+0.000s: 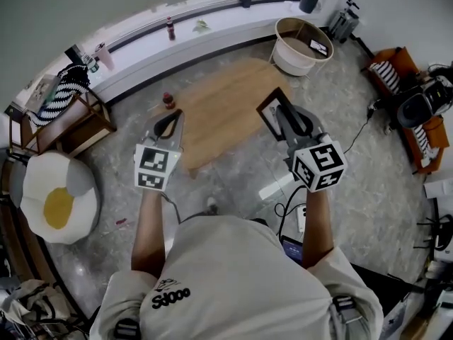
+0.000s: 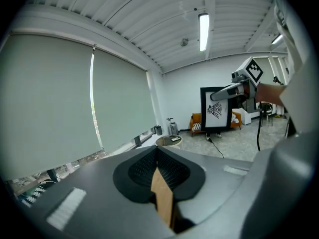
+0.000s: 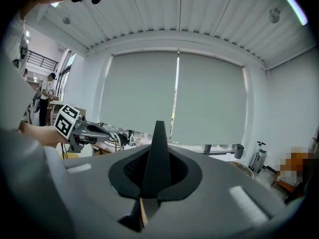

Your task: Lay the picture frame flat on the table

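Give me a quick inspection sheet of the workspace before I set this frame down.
Surface: wooden table, nothing seen on it.
Job's things: picture frame held upright in the air, not yet laid flat.
Clutter: small bottle on the floor beside the table.
Grippers: right claw shut on the frame's edge; left claw shut, empty.
Cables: black cable on the floor to the right.
Surroundings: round basket, egg-shaped cushion, orange chair.

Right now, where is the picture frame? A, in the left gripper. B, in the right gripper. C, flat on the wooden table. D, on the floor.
B: the right gripper is shut on the top edge of the picture frame, holding it upright in the air.
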Tool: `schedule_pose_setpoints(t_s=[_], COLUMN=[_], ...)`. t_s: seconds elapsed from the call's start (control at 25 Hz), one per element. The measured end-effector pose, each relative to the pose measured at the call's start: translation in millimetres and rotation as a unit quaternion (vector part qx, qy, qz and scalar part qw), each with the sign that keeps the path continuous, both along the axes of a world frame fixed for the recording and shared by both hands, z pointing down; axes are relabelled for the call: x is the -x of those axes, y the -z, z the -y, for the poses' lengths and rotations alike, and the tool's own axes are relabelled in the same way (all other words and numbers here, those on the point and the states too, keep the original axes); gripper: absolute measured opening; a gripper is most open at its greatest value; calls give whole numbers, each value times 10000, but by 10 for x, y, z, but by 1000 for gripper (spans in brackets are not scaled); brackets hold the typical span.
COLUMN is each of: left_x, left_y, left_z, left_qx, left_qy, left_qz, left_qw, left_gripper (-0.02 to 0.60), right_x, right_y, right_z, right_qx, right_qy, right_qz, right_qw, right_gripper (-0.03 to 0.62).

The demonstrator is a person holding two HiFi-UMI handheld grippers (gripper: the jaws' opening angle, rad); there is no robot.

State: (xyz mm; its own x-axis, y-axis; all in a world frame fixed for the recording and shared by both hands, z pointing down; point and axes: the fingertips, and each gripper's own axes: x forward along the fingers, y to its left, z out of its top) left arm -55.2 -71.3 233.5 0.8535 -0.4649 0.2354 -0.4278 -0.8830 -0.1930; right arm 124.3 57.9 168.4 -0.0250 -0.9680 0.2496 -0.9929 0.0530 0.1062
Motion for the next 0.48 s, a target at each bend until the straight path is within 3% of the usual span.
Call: schedule_pose_setpoints(t_s=[0.48], left_x=[164], left_y=[-345], left_z=[557], left_qx=[315], left_qy=[309], left_qz=[86], left_qw=[9990], left_gripper=[9], right_x=[130], right_y=[-344], right_z=[608], right_qx=[308], right_qy=[275], right_qz=[184], right_qw=[9990], right_gripper=[18])
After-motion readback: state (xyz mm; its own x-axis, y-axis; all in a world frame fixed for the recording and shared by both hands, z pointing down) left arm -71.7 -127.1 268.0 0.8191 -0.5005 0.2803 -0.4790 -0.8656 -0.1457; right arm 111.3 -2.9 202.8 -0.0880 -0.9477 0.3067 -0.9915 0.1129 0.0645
